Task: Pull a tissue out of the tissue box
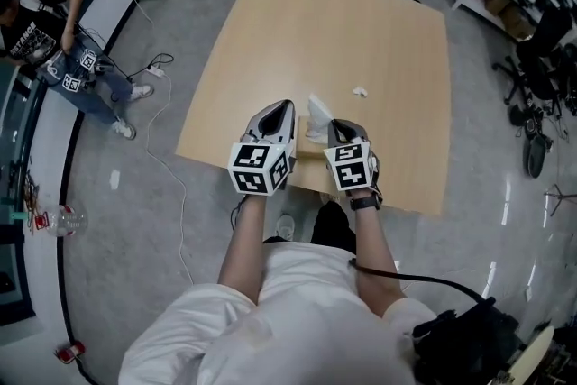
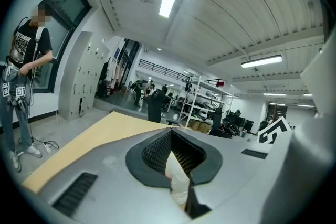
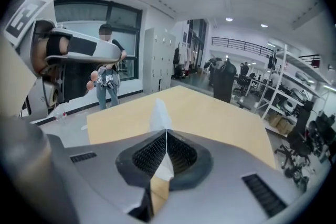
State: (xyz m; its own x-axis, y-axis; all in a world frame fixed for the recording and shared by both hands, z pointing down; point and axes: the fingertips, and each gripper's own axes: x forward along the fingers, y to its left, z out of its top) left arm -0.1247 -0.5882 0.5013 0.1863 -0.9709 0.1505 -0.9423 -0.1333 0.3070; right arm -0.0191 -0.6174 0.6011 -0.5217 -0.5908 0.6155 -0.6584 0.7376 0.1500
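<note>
In the head view both grippers sit near the front edge of the wooden table (image 1: 361,32). A white tissue (image 1: 317,114) stands up between them, above a tan tissue box (image 1: 311,156) that they mostly hide. My right gripper (image 1: 335,125) is shut on the tissue. In the right gripper view the tissue (image 3: 159,112) pokes out past the closed tips of the right gripper (image 3: 166,135), with the tan box below. My left gripper (image 1: 283,107) lies just left of the tissue. In the left gripper view the left gripper (image 2: 170,134) has its jaws meeting at the tip. Something pale shows in the gap behind them.
A small white scrap (image 1: 360,91) lies on the table beyond the tissue. A person (image 1: 63,50) stands on the floor at far left, by a cable (image 1: 167,158) and a bottle (image 1: 59,219). Office chairs (image 1: 536,95) and shelves stand to the right.
</note>
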